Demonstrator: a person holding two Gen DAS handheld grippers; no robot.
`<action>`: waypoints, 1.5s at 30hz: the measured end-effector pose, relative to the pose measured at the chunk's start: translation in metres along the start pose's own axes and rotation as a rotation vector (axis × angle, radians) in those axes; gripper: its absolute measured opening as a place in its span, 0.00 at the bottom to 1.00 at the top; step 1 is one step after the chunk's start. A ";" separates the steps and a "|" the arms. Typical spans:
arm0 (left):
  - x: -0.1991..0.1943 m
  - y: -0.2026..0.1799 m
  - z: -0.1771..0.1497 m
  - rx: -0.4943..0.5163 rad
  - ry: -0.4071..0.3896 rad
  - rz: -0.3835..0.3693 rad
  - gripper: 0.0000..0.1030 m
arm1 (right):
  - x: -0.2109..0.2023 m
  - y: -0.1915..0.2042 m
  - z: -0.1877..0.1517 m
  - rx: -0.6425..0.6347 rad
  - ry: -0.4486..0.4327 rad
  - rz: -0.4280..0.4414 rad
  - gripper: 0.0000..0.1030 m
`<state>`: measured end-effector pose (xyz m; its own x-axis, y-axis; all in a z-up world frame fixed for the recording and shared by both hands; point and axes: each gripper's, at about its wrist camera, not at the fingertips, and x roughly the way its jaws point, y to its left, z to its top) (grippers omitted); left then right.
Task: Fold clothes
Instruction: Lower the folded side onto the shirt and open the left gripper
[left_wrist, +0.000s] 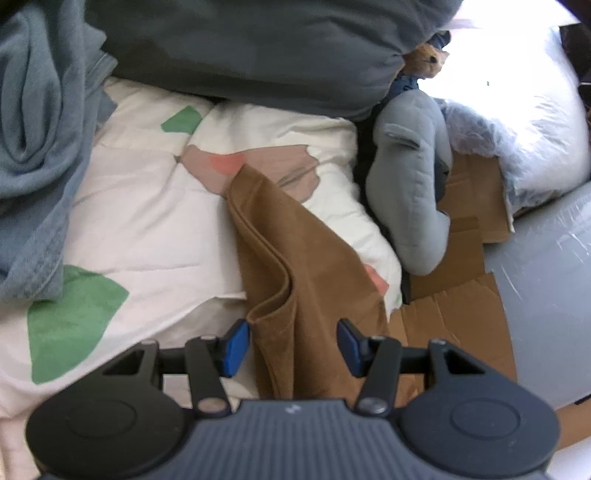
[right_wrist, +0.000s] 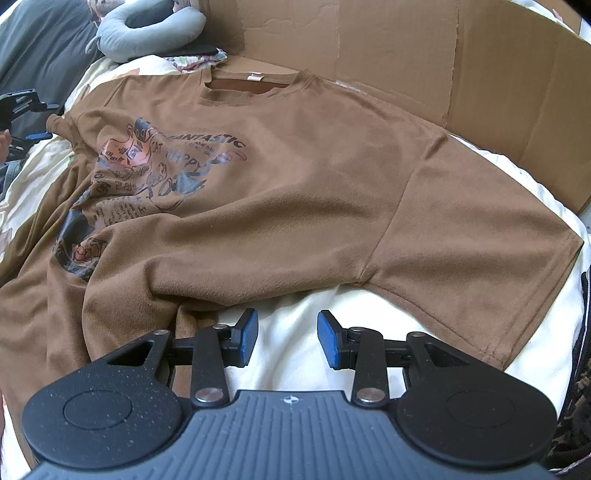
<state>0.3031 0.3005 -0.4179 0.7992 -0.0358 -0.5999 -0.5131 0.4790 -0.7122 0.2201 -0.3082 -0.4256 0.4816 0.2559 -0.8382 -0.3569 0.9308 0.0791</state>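
Left wrist view: left gripper (left_wrist: 293, 345) jaws apart, a fold of the brown shirt (left_wrist: 295, 266) lying between and ahead of them, unclamped, on a white quilt (left_wrist: 147, 221). Grey plush toy (left_wrist: 413, 192) ahead to the right; cardboard (left_wrist: 458, 306) below it.

Right wrist view: right gripper (right_wrist: 288, 339) jaws apart over bare quilt (right_wrist: 291, 354). Shirt (right_wrist: 295, 192) spread flat just ahead, printed front up, collar away from the gripper. Cardboard (right_wrist: 480, 74) beyond.
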 end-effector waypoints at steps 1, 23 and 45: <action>0.001 -0.001 -0.002 0.010 0.001 -0.003 0.51 | 0.000 0.000 0.000 -0.002 0.001 0.001 0.41; 0.015 -0.027 -0.013 0.273 0.014 0.062 0.11 | 0.006 0.000 0.003 -0.013 0.006 -0.001 0.41; -0.019 -0.001 0.003 0.360 0.001 0.292 0.05 | -0.013 -0.001 -0.013 0.063 0.014 0.007 0.41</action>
<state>0.2897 0.3036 -0.4044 0.6371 0.1452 -0.7570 -0.5755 0.7429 -0.3419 0.2039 -0.3159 -0.4222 0.4675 0.2593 -0.8451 -0.3089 0.9437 0.1186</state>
